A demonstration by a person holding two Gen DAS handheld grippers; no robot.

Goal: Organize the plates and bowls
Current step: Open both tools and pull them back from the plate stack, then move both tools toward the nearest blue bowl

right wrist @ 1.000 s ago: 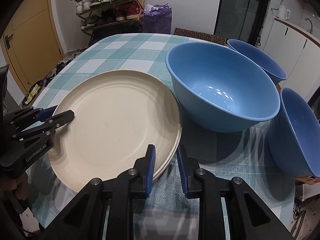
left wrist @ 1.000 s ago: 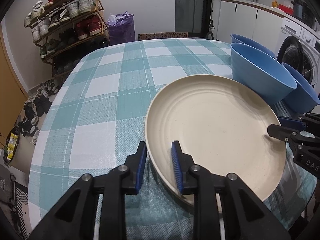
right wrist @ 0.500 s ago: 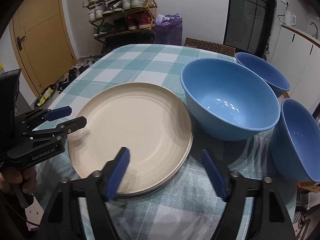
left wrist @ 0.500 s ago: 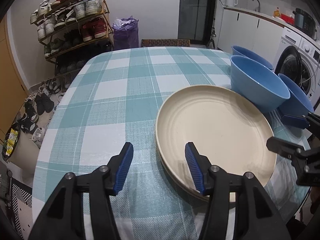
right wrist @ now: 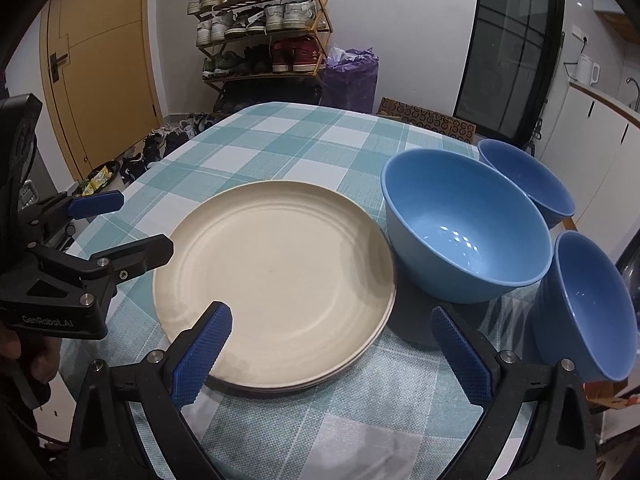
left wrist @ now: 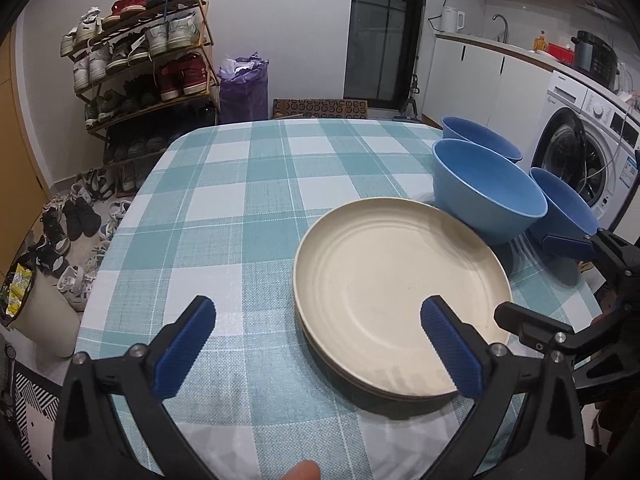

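So the plate half looks basically sorted: the round cream plates (right wrist: 276, 276) sit in 1 neat stack on the teal-and-white checked tablecloth (left wrist: 248, 208), near the front edge of the table, and the layered rims at the front of the pile suggest at least 2 or 3 plates, though an exact count isn't possible from here. The bowls look like the part left to do. The big light-blue bowl (right wrist: 464, 232) stands upright just beside the stack on its right, close enough that it may be touching the rim, hard to say. A smaller darker-blue bowl (right wrist: 524, 176) sits behind it, and another blue bowl (right wrist: 588, 304) is off to the right, tipped toward the camera rather than sitting flat. None of the 3 are nested, so that's probably the next job. The left gripper (left wrist: 316, 340) is spread wide with nothing between its blue pads, hanging above the near left side of the stack. The right gripper (right wrist: 332, 352) is equally wide and empty, straddling the near right edge of the plates. What's murky: the tipped bowl's lower side is cut off by the right gripper's finger and the frame edge, so whatever it's leaning on isn't visible. The underside of the plate stack is in shadow. A fingertip pokes in at the very bottom of the left view, blurry.
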